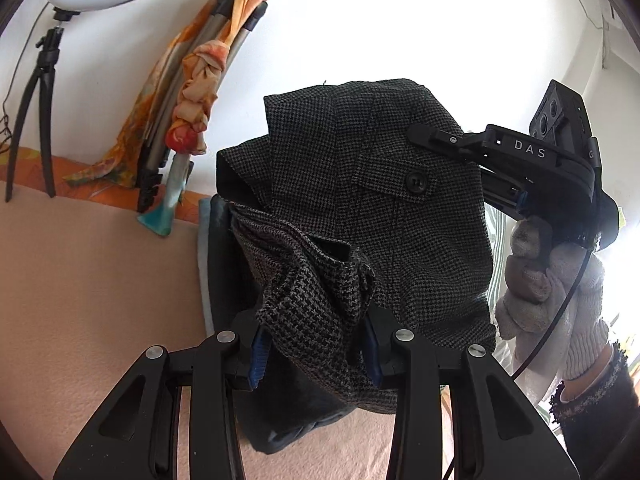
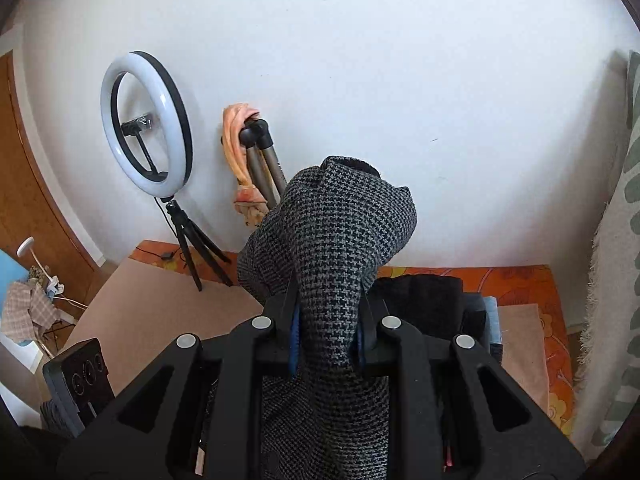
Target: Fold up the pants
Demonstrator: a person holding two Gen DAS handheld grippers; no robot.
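Observation:
The pants [image 1: 380, 208] are grey houndstooth with a black button on a pocket flap, held up in the air. My left gripper [image 1: 316, 344] is shut on a bunched edge of the cloth. My right gripper [image 1: 436, 138] comes in from the right in a gloved hand, clamped on the upper edge of the pants. In the right wrist view my right gripper [image 2: 328, 320] is shut on a thick fold of the pants [image 2: 340, 232], which rises above the fingers and hangs below them.
A peach-covered bed [image 1: 100, 280] lies below, with an orange flowered sheet [image 2: 516, 284] along the wall. Dark folded clothes [image 2: 432, 300] lie stacked on it. A ring light on a tripod [image 2: 146, 120] and a scarf-wrapped folded stand [image 1: 200, 92] lean by the white wall.

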